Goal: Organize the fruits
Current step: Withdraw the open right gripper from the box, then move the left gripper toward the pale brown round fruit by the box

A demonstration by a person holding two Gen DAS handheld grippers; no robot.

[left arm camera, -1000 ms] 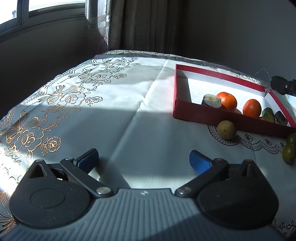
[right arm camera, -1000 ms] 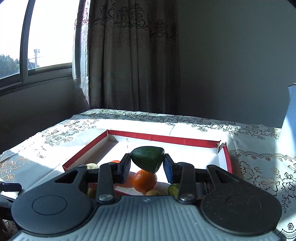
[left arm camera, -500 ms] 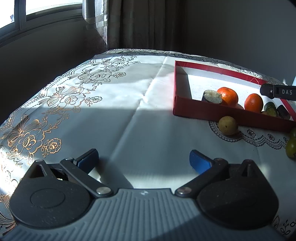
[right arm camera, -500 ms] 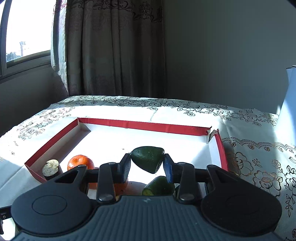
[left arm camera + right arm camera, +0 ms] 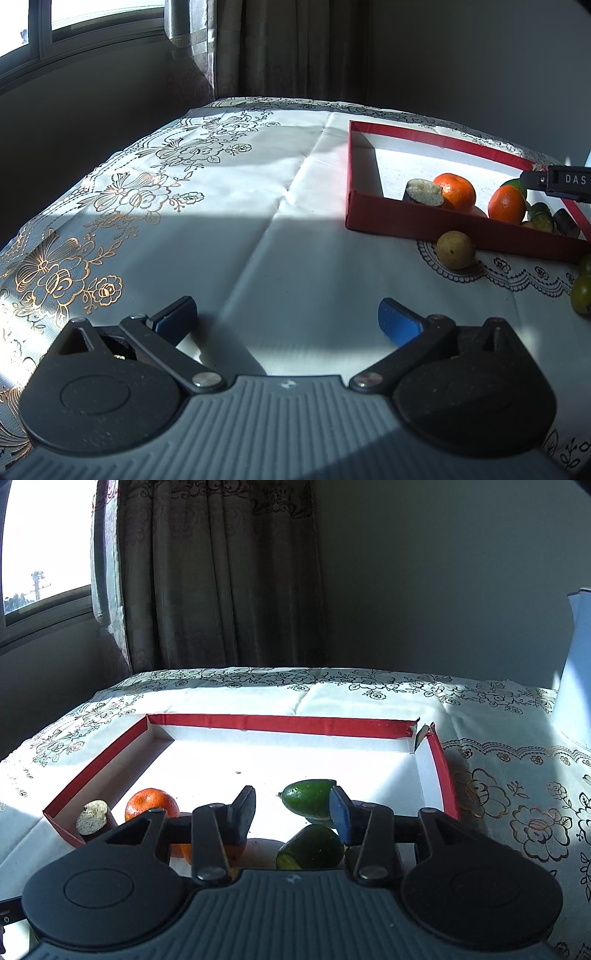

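Note:
In the right wrist view my right gripper [image 5: 291,805] is low over the red tray [image 5: 280,723] and its jaws are opening. A green avocado half [image 5: 308,799] lies between them, close against the blue right pad and clear of the left one. Under the gripper is a second avocado half [image 5: 310,847]. An orange [image 5: 151,805] and a dark cut fruit [image 5: 92,818] sit in the tray's near left corner. My left gripper [image 5: 286,315] stands wide open and holds nothing over the tablecloth, left of the red tray [image 5: 406,221], which holds two oranges [image 5: 456,192].
A yellowish round fruit [image 5: 455,249] lies on the cloth just outside the tray's near wall. Green fruits [image 5: 581,293] sit at the right edge. A white-blue object [image 5: 576,672] stands at the back right. Curtain, window and wall close off the table's far side.
The right gripper moved forward and lower over the tray, and its jaws spread. The avocado half is no longer clamped and sits off the left pad. The left gripper stayed put.

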